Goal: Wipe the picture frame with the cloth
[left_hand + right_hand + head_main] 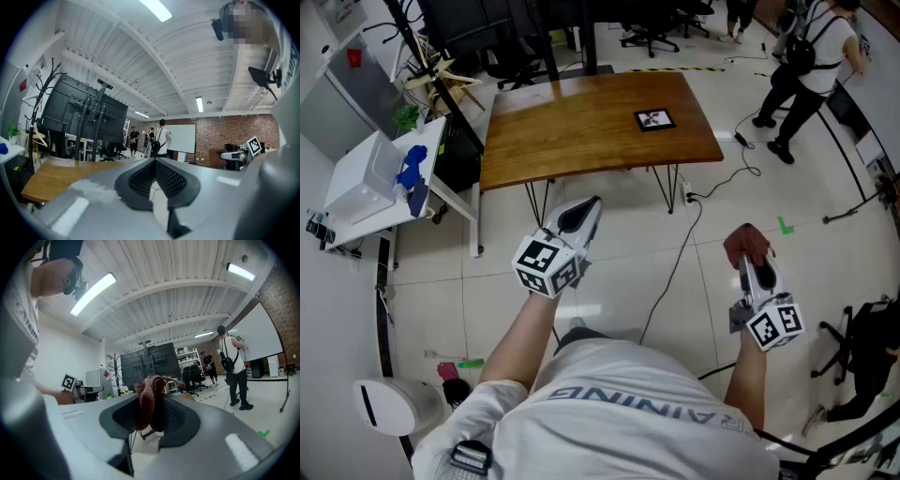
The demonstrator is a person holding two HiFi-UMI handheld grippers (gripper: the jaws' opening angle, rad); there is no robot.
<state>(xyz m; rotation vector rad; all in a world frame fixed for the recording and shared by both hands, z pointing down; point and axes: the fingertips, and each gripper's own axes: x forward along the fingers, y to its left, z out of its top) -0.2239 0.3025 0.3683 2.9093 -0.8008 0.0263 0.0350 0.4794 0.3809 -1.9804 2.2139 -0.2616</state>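
Note:
A small black picture frame (pixel 654 119) lies flat on the right part of the wooden table (pixel 581 131), well ahead of both grippers. My left gripper (pixel 591 204) hangs over the floor in front of the table, its jaws shut with nothing between them; the left gripper view shows its tips (pixel 155 161) meeting, with the table (pixel 49 177) to the left. My right gripper (pixel 748 264) is lower right, also over the floor, shut on a reddish-brown cloth (pixel 746 241). In the right gripper view the cloth (pixel 148 397) bunches up between the pads.
A white side table (pixel 366 202) with a box and blue items stands left of the wooden table. A cable (pixel 675 262) runs across the tiled floor from under the table. A person (pixel 811 66) walks at the far right. A white bin (pixel 389 405) is at lower left.

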